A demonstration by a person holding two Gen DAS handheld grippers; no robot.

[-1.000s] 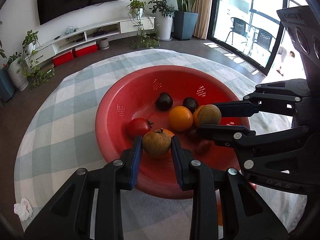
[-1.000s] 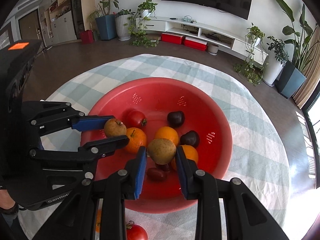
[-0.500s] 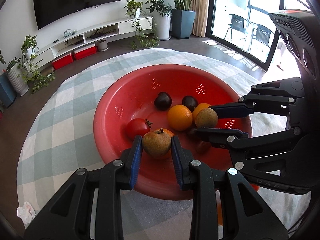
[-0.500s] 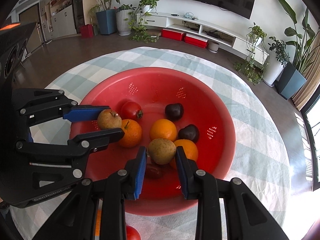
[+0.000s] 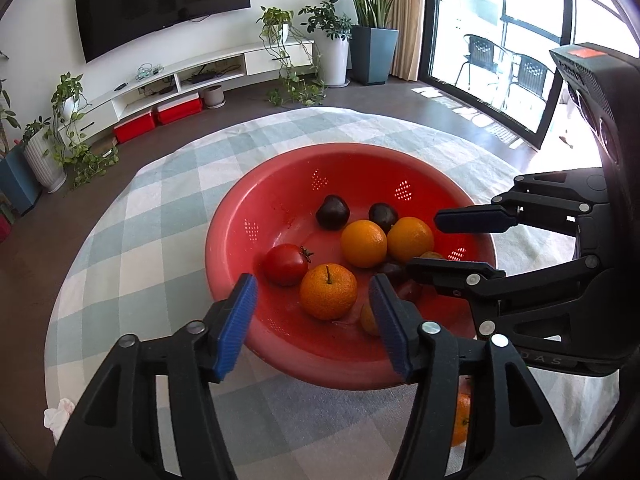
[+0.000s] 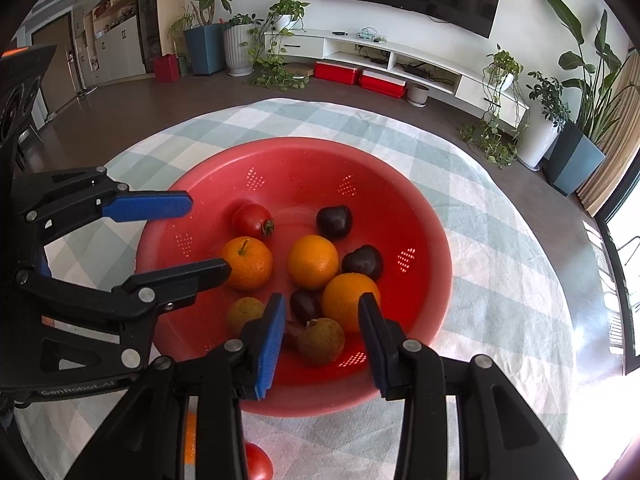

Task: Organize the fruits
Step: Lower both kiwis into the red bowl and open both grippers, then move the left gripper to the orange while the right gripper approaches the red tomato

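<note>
A red colander bowl (image 5: pixel 280 184) (image 6: pixel 300 160) on the checked cloth holds oranges, a tomato (image 5: pixel 285 264), dark plums and two brown round fruits. My left gripper (image 5: pixel 312 312) (image 6: pixel 200 236) hovers over the bowl's near rim, its jaws opening and empty. One brown fruit (image 6: pixel 245 314) (image 5: pixel 368 320) lies in the bowl just below it, beside a stemmed orange (image 5: pixel 328 298). My right gripper (image 6: pixel 320 320) (image 5: pixel 448 244) is also opening. The other brown fruit (image 6: pixel 320 340) rests on the bowl floor between its pads, which do not touch it.
Outside the bowl, near the table's front edge, lie an orange (image 5: pixel 460 420) (image 6: pixel 190 436) and a tomato (image 6: pixel 258 460), partly hidden by the gripper bodies. A crumpled tissue (image 5: pixel 60 416) sits at the cloth's left edge. The round table drops off to dark floor all around.
Both grippers have spread their jaws and let go of the brown fruits they held. Each fruit now lies in the bowl. Neither hand has shifted noticeably.
</note>
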